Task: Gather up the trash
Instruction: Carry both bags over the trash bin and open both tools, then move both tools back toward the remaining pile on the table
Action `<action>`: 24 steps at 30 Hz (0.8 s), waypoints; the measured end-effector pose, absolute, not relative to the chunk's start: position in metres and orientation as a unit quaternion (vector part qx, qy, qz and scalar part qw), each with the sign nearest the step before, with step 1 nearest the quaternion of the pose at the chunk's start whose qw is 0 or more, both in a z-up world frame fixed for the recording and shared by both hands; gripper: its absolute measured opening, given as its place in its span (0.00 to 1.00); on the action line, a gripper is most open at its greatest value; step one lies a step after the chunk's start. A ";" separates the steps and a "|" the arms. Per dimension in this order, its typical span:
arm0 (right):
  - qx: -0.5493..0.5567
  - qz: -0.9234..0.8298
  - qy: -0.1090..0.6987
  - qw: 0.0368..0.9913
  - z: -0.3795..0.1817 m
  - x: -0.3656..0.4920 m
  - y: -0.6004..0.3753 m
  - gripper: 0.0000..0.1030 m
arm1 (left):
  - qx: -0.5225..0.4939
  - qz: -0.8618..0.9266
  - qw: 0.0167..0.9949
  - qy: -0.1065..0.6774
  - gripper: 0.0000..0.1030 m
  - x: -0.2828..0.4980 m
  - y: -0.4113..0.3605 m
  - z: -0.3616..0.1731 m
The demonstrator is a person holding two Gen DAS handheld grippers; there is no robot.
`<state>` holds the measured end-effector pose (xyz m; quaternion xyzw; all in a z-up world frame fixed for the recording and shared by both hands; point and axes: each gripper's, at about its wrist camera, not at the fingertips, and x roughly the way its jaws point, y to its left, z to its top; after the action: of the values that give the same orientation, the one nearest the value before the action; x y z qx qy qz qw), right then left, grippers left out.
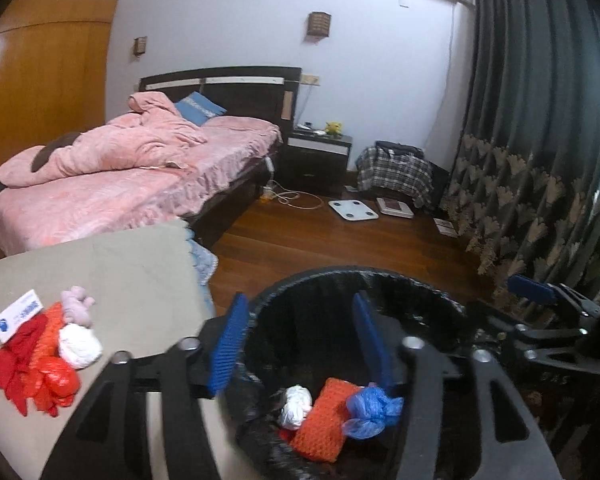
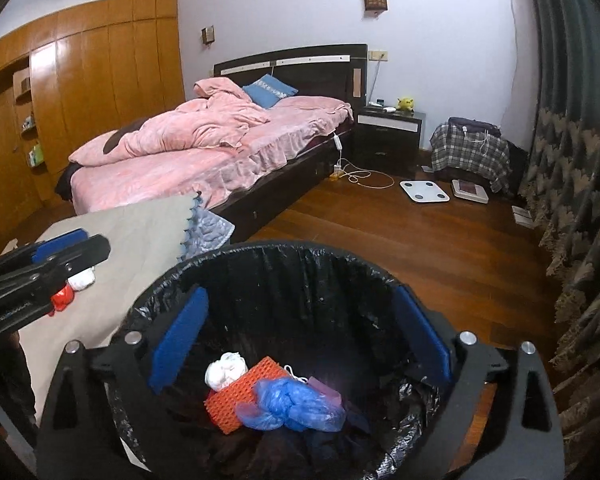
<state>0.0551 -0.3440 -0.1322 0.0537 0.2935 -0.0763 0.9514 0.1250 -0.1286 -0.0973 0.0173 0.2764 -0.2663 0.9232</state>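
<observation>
Now between drops: both tongs, left (image 1: 296,344) and right (image 2: 300,336), wide, empty over bin (image 2: 228,256). Next: left swings to 9 o'clock, trash pile (image 1: 44,356) on bench (image 1: 140,264).

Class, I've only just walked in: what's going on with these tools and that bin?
A person is clearing rubbish from a cloth-covered table into a black-lined trash bin. Both the left tool and the right tool hang open and empty over the bin. Inside lie a blue plastic bag, an orange mesh piece and a white wad. Red and orange bags, a white wad and a small card wait on the table.
</observation>
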 end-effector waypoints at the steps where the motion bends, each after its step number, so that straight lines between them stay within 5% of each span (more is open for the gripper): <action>1: 0.057 -0.075 0.294 0.951 -0.131 0.055 -0.343 0.94 | 0.017 -0.258 0.927 0.273 0.67 0.125 -0.123 -0.096; 10: 0.048 -0.042 0.287 0.956 -0.121 0.068 -0.307 0.95 | 0.016 -0.189 0.947 0.260 0.87 0.123 -0.064 -0.088; 24: 0.025 0.054 0.296 0.953 -0.119 0.108 -0.211 0.95 | 0.000 -0.072 0.961 0.267 0.88 0.117 0.042 -0.098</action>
<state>0.1075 -0.2107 -0.1191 0.0250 0.2955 0.0539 0.9535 0.1173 0.0416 -0.0981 -0.0003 0.2675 -0.0716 0.9609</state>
